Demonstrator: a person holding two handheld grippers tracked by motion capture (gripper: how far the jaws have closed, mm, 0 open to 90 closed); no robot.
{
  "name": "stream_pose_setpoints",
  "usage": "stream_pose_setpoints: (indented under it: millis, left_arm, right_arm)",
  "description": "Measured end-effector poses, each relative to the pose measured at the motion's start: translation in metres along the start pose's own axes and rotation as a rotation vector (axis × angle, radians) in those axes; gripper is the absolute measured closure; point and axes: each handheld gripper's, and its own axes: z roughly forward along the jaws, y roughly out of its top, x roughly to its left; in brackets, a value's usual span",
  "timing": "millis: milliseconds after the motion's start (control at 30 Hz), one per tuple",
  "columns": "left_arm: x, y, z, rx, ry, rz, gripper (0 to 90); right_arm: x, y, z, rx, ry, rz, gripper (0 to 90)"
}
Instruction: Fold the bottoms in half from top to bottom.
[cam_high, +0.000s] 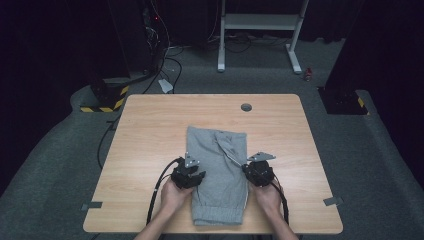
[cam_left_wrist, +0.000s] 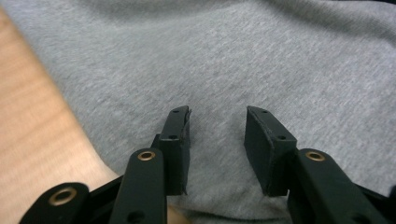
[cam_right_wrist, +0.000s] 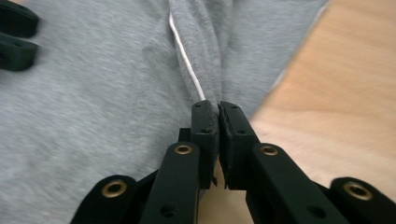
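Because the right gripper (cam_right_wrist: 218, 109) pinches just a thin fold of the grey shorts (cam_high: 217, 175) lying flat on the counter (cam_high: 150, 130), with the left gripper (cam_left_wrist: 217, 128) half open above them, a tug could make the fold slip out.

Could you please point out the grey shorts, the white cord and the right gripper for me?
grey shorts (cam_high: 216, 185), high view, on the flat middle of the fabric.
white cord (cam_right_wrist: 187, 58), right gripper view, midway along the cord on the raised fold.
right gripper (cam_right_wrist: 218, 108), right gripper view, between its fingertips, pinched on the fold.
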Motion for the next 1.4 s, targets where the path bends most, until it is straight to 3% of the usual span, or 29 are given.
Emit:
stream_pose_setpoints:
  millis: [67, 133, 233, 300, 433, 500, 567, 700, 800, 900, 1033, 1100, 1200, 1233, 1333, 1400]
  left_arm:
    - [-0.006, 0.003, 0.000, -0.003, 0.018, 0.016, 58.8]
    - [-0.006, 0.010, 0.002, -0.023, 0.017, 0.014, 58.0]
    - [0.001, 0.024, 0.011, -0.012, 0.027, 0.013, 55.8]
    - [0.006, 0.030, 0.015, -0.016, 0.040, 0.000, 54.6]
    - [0.014, 0.033, 0.021, 0.001, 0.054, -0.011, 53.4]
    - [0.016, 0.032, 0.022, 0.013, 0.068, 0.008, 53.0]
    - [0.018, 0.034, 0.022, 0.029, 0.094, 0.056, 51.3]
    - [0.025, 0.031, 0.024, 0.039, 0.071, 0.023, 50.9]
    - [0.025, 0.026, 0.022, 0.020, 0.055, -0.004, 52.2]
    - [0.025, 0.023, 0.019, 0.025, 0.041, -0.005, 53.5]
    - [0.016, 0.019, 0.011, 0.062, 0.042, 0.006, 54.5]
    - [0.012, 0.019, 0.008, 0.065, 0.053, 0.039, 54.7]
    - [0.016, 0.023, 0.007, 0.004, 0.049, 0.016, 53.1]
    - [0.018, 0.024, 0.008, -0.010, 0.047, 0.007, 52.5]
    - [0.027, 0.030, 0.018, 0.004, 0.040, -0.045, 49.0]
    - [0.030, 0.031, 0.025, -0.001, 0.037, -0.076, 47.3]
  right_arm:
    - [0.007, -0.002, -0.001, 0.002, 0.024, -0.007, 76.5]
    - [0.017, 0.003, -0.001, -0.008, 0.001, -0.049, 69.9]
    - [0.023, 0.018, -0.003, -0.055, -0.010, -0.063, 67.8]
    - [0.024, 0.028, 0.001, -0.057, -0.017, -0.067, 67.1]
    - [0.026, 0.036, 0.018, -0.009, -0.027, -0.088, 67.3]
    - [0.026, 0.035, 0.029, 0.033, -0.033, -0.102, 67.2]
    - [0.024, 0.034, 0.036, 0.046, -0.032, -0.091, 69.1]
    - [0.019, 0.036, 0.033, 0.021, -0.013, -0.066, 83.7]
    - [0.011, 0.034, 0.028, 0.008, -0.010, -0.037, 84.0]
    - [0.000, 0.030, 0.020, -0.013, -0.010, 0.002, 84.0]
    - [-0.005, 0.025, 0.018, 0.007, 0.006, 0.028, 83.4]
    - [-0.003, 0.024, 0.019, 0.017, 0.016, 0.038, 79.1]
    - [0.009, 0.030, 0.018, 0.001, -0.019, -0.018, 70.5]
    - [0.015, 0.036, 0.016, -0.027, -0.021, -0.045, 69.0]
    - [0.023, 0.047, 0.019, -0.053, -0.025, -0.077, 67.1]
    - [0.026, 0.053, 0.027, -0.032, -0.027, -0.087, 68.0]
